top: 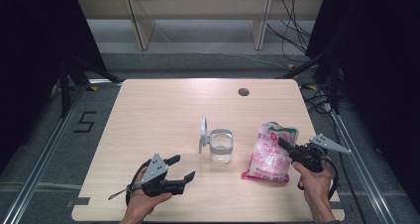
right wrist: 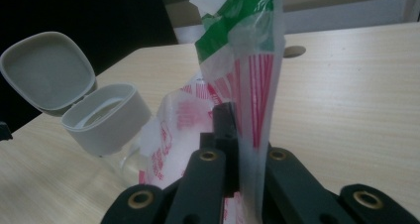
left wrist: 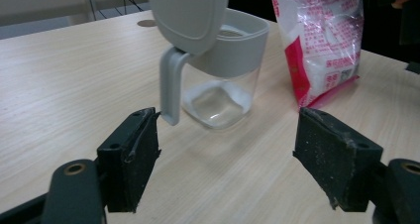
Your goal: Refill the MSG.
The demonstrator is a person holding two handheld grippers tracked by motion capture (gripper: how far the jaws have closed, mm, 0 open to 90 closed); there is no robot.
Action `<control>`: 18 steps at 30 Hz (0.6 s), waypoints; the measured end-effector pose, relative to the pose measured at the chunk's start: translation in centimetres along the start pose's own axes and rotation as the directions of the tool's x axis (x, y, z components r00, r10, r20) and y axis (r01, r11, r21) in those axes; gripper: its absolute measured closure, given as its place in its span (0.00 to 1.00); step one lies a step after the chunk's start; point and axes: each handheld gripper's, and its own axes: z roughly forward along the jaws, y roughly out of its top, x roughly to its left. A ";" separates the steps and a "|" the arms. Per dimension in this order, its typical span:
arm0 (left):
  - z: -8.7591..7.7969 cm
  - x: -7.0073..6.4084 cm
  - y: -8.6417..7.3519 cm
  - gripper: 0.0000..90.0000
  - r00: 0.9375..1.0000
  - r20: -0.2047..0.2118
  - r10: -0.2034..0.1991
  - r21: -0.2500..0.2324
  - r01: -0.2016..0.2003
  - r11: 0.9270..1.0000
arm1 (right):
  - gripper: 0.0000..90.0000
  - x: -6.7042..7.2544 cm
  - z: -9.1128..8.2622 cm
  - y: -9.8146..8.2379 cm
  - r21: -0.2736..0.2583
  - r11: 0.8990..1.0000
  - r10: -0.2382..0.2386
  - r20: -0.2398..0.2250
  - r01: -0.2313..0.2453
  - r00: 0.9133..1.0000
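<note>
A clear jar (top: 221,146) with a grey collar stands mid-table, its grey lid (top: 203,130) flipped up on the left side. In the left gripper view the jar (left wrist: 218,80) holds a thin layer of white powder, and its lid (left wrist: 190,13) rises above it. A red, white and green plastic bag (top: 270,152) stands just right of the jar. My right gripper (top: 283,143) is shut on the bag's upper edge; the film (right wrist: 257,100) is pinched between its jaws. My left gripper (top: 182,168) is open near the front left, with nothing between its fingers (left wrist: 131,159).
The wooden table (top: 158,110) has a round cable hole (top: 243,91) at the back right. Beyond the table are a grey floor, wooden furniture legs and loose cables. Metal rails run along both sides.
</note>
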 end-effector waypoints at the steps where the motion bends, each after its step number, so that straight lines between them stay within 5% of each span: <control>1: 0.3 -0.2 -0.1 0.27 1.000 0.004 -0.001 0.006 0.001 1.000 | 1.00 0.4 -0.2 0.2 0.006 1.000 0.008 0.012 -0.008 1.000; 3: 0.9 -0.5 -0.4 0.27 1.000 0.008 -0.003 0.030 0.003 1.000 | 1.00 0.9 -0.5 0.5 -0.007 0.999 0.033 -0.006 -0.033 0.999; 5: 1.7 -1.0 -0.5 0.27 1.000 0.030 0.000 0.048 -0.001 0.999 | 1.00 0.8 -0.5 0.9 -0.027 0.999 -0.040 -0.004 0.040 0.999; 9: 3.1 -1.7 -0.6 0.27 0.998 0.070 0.003 0.072 -0.008 0.997 | 1.00 1.9 -0.8 1.3 -0.024 1.000 -0.002 -0.014 0.001 1.000; 10: 3.6 -2.0 -0.5 0.27 0.997 0.080 -0.001 0.066 -0.004 0.998 | 1.00 1.9 -0.8 1.5 -0.023 0.999 -0.039 -0.023 0.039 0.999; 13: 4.9 -3.0 -0.4 0.27 0.995 0.094 0.016 0.086 -0.024 0.996 | 1.00 2.7 -1.1 2.0 -0.034 0.998 -0.056 -0.042 0.054 0.998; 15: 6.0 -3.3 -0.2 0.27 0.991 0.117 0.062 0.100 -0.074 0.992 | 1.00 3.3 -1.1 2.3 -0.038 0.998 -0.059 -0.042 0.057 0.997; 17: 7.2 -4.0 -0.3 0.27 0.993 0.117 0.034 0.115 -0.048 0.992 | 1.00 3.6 -1.1 2.4 -0.034 0.997 -0.064 -0.048 0.062 0.997; 18: 7.9 -4.1 -0.3 0.27 0.990 0.129 0.055 0.115 -0.070 0.991 | 1.00 3.6 -1.0 2.4 -0.053 0.996 -0.074 -0.052 0.071 0.996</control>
